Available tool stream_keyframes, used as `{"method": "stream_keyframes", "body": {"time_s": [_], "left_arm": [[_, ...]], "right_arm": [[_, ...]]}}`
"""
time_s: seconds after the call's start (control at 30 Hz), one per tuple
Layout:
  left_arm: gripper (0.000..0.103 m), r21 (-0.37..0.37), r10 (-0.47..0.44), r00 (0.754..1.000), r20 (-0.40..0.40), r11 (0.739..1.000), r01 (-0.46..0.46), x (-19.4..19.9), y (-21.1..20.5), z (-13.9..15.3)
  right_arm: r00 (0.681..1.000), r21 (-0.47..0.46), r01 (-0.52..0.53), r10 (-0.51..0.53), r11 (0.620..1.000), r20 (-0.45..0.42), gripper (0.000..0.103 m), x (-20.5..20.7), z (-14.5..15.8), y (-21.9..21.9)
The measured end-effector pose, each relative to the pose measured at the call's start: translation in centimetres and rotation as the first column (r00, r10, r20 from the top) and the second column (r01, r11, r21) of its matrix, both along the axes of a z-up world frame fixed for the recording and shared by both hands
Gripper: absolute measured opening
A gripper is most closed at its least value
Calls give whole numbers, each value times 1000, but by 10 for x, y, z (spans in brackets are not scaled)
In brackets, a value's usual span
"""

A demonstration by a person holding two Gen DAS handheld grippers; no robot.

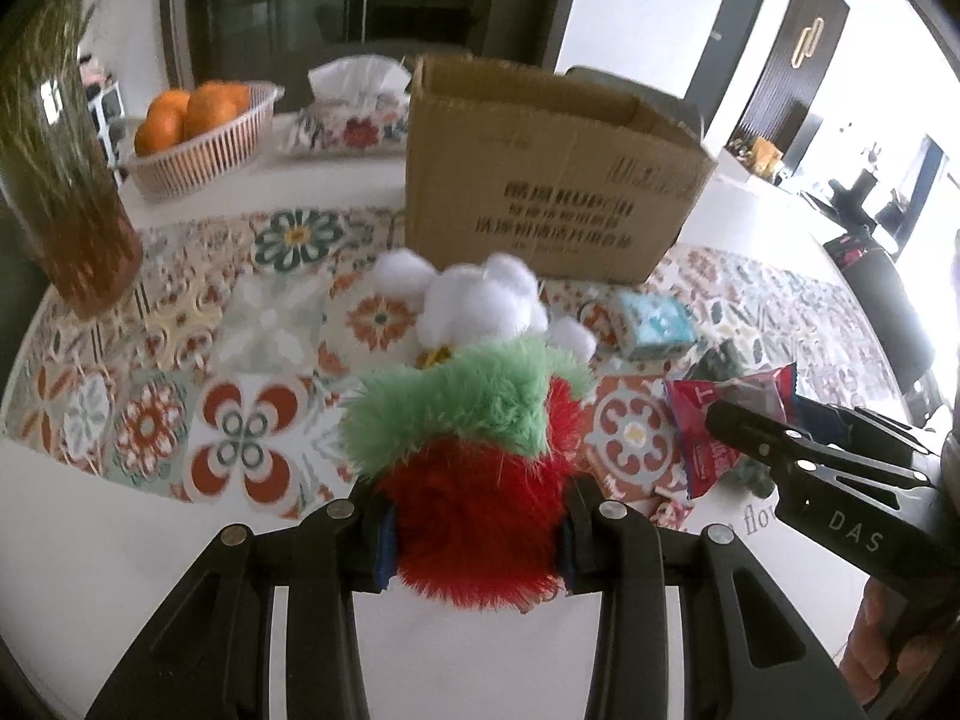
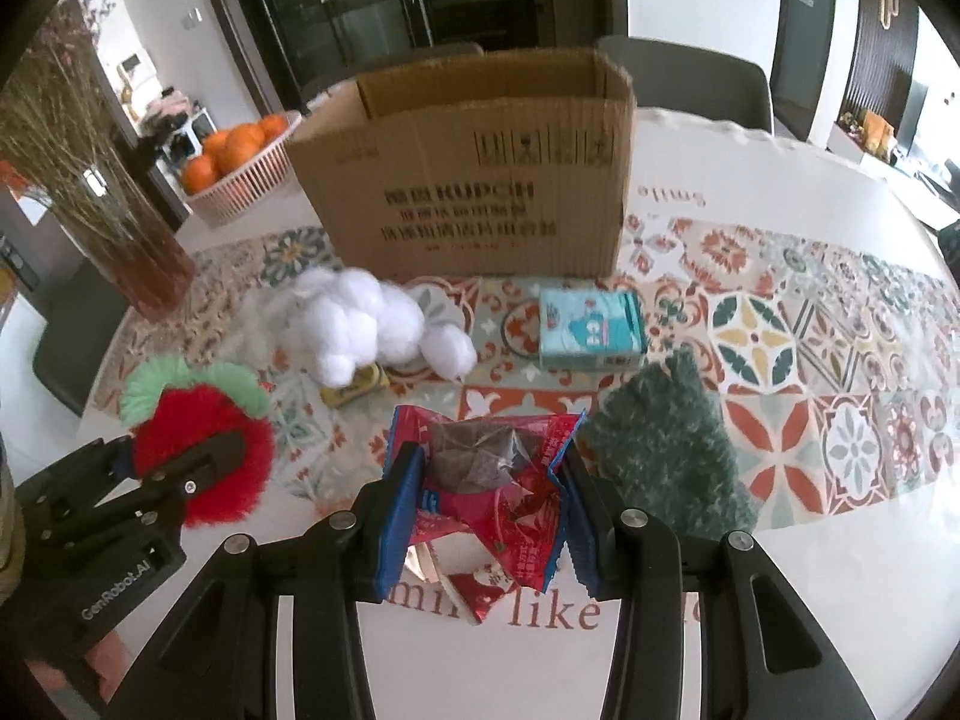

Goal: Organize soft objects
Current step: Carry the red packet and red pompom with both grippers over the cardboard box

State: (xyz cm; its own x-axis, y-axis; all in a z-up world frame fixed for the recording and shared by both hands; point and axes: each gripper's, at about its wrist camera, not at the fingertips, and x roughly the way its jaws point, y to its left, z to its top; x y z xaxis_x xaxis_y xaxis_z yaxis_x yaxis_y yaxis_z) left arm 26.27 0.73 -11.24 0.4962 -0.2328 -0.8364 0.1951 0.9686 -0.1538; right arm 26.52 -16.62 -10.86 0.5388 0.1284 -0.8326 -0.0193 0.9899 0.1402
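Note:
My left gripper (image 1: 477, 531) is shut on a fluffy red and green plush (image 1: 474, 468), which also shows in the right wrist view (image 2: 201, 450). My right gripper (image 2: 489, 516) is shut on a red plastic snack packet (image 2: 498, 492), seen at the right in the left wrist view (image 1: 708, 420). An open cardboard box (image 2: 474, 180) stands upright behind them. White cotton balls (image 2: 360, 318) lie in front of the box. A dark green fuzzy cloth (image 2: 666, 456) lies just right of my right gripper.
A light blue tissue pack (image 2: 591, 330) lies near the box. A basket of oranges (image 1: 198, 132), a floral tissue box (image 1: 354, 120) and a vase with dry stems (image 1: 66, 180) stand at the back left. A small yellow item (image 2: 354, 390) sits under the cotton.

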Motion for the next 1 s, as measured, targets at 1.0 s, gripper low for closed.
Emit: {"method": "stream_keyframes", "body": {"time_s": [1.0], "left_arm": [[39,-30,-68,959,274,996,79,38,-14,105]], "right_arm": [[964,65,25,-41,998,263,45,29,97,-12]]}}
